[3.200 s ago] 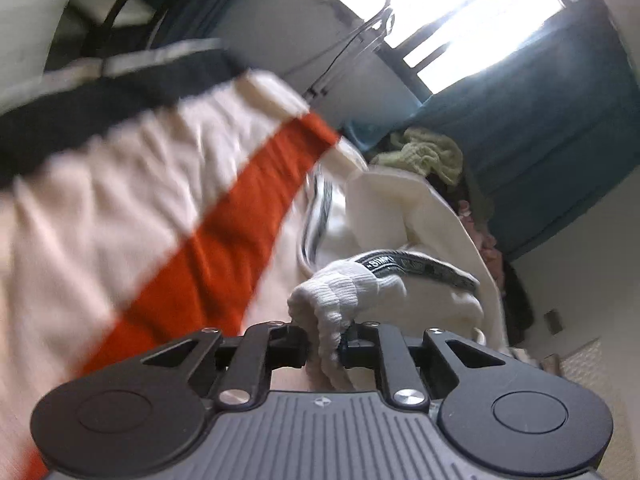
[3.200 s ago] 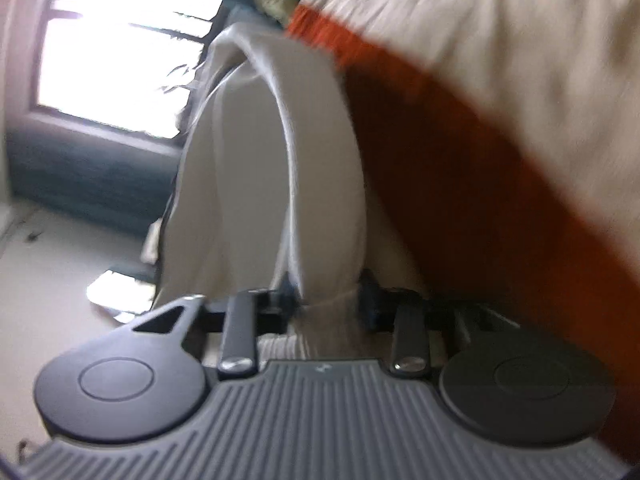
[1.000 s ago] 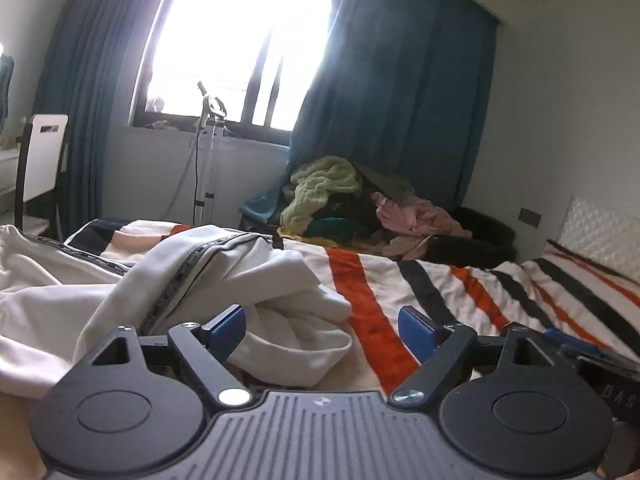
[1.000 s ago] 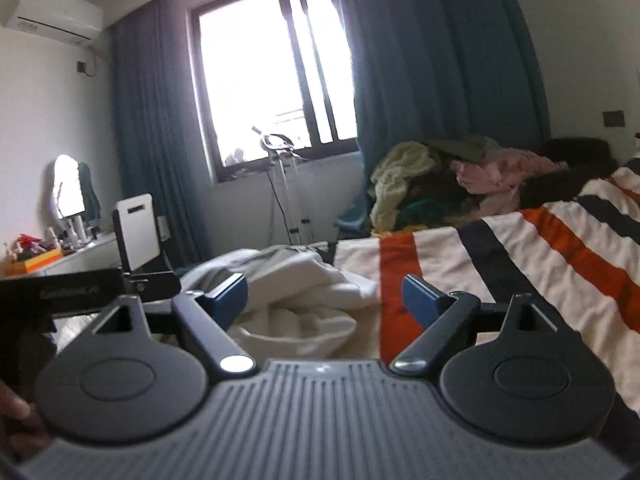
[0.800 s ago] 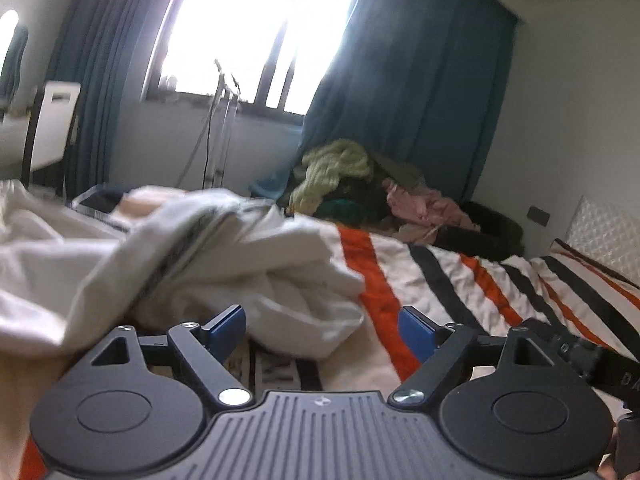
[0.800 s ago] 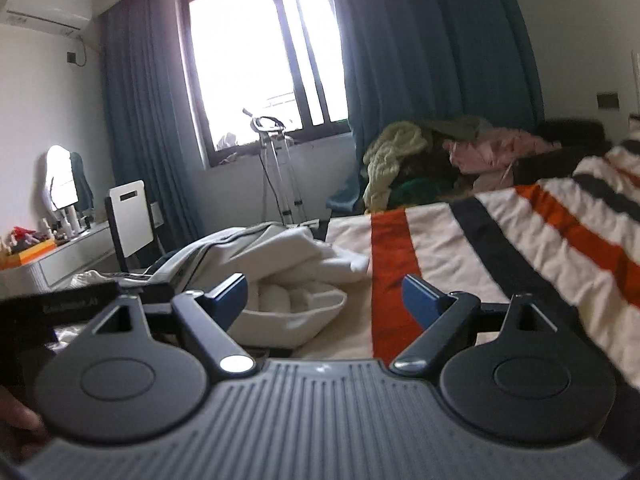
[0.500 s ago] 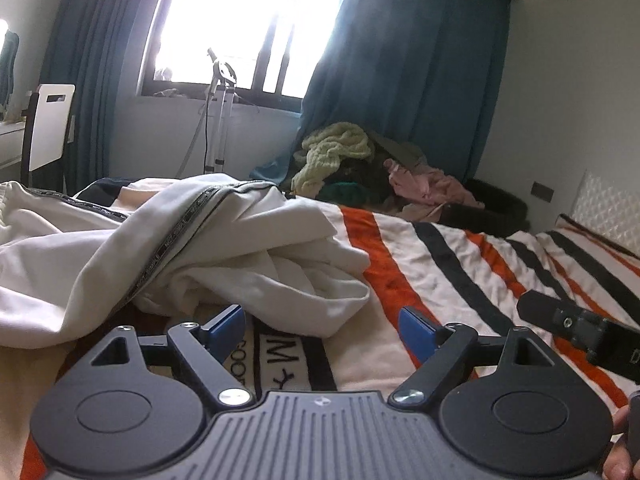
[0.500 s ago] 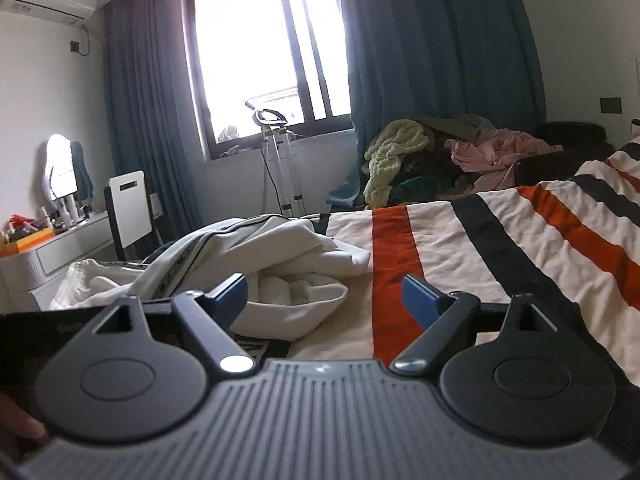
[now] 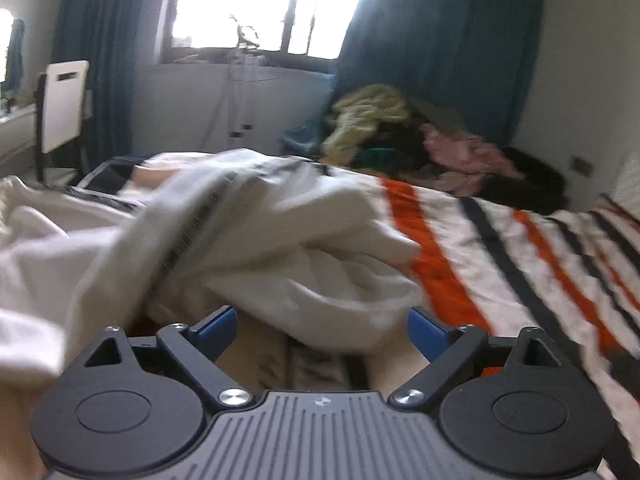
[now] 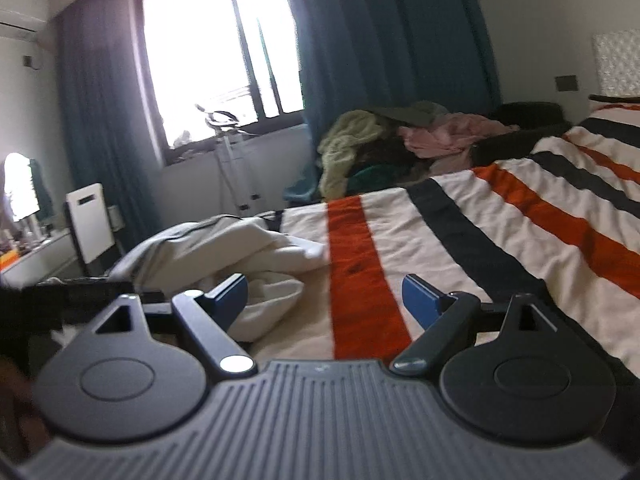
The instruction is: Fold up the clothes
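Risk: the cream garment lies bunched in layers on the striped bed; a pinch now could catch several folds, or bedding too.

Left gripper: fingers opening, nothing between, hem just ahead.

Right gripper: fingers released, empty; garment ahead-left, beside its left finger.
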Demonstrator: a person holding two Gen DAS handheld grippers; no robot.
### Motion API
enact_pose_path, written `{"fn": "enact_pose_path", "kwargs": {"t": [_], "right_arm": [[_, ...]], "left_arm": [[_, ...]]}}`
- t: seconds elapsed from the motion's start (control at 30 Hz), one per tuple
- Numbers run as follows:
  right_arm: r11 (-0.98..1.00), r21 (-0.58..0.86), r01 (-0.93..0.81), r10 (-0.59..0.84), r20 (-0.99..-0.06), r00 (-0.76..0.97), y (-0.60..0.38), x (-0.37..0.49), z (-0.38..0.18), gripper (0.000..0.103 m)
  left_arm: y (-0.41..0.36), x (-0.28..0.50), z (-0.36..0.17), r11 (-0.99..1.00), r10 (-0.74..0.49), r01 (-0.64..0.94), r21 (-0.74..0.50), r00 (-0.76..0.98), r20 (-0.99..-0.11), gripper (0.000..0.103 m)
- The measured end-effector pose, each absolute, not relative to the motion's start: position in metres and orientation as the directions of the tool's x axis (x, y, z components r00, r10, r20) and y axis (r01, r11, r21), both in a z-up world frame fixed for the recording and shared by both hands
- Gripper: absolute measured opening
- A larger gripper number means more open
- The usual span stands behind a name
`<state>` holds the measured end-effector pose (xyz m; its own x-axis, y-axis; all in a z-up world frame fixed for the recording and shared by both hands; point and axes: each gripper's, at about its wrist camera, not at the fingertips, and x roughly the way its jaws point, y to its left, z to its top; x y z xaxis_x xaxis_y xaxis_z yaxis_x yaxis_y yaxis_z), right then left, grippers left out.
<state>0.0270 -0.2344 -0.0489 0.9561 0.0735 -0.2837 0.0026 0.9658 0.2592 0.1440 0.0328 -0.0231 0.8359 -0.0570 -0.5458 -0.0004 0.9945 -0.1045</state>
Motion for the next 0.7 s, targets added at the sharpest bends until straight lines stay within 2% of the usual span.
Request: {"fn": "enact_pose_path", "kwargs": {"t": [0.13, 0.3, 0.47, 0.6, 0.7], "right_arm": [[0.956, 0.292, 0.030, 0.066, -0.316, 0.946, -0.239, 0.039, -0.059, 0.086], [0.957, 0.286, 0.050, 0.052, -0.338, 0.940, -0.236, 0.056, -0.069, 0.086], [0.958, 0.279, 0.074, 0.035, -0.367, 0.930, -0.234, 0.075, -0.079, 0.086], [0.950, 0.297, 0.095, 0.033, -0.398, 0.917, -0.236, 0.094, -0.090, 0.086], [0.949, 0.297, 0.108, 0.027, -0.416, 0.909, -0.237, 0.103, -0.097, 0.086]], "left_arm": [[0.073, 0.207, -0.009, 0.991, 0.061, -0.114, -0.064, 0.838, -0.543, 0.094], [0.129, 0.272, 0.001, 0.968, 0.163, -0.237, -0.084, 0.846, -0.507, 0.098], [0.157, 0.321, -0.014, 0.943, 0.107, -0.257, -0.211, 0.835, -0.539, 0.098], [0.157, 0.356, -0.034, 0.935, 0.088, -0.268, -0.233, 0.812, -0.577, 0.097], [0.153, 0.375, -0.047, 0.932, 0.060, -0.258, -0.256, 0.803, -0.592, 0.085]]}}
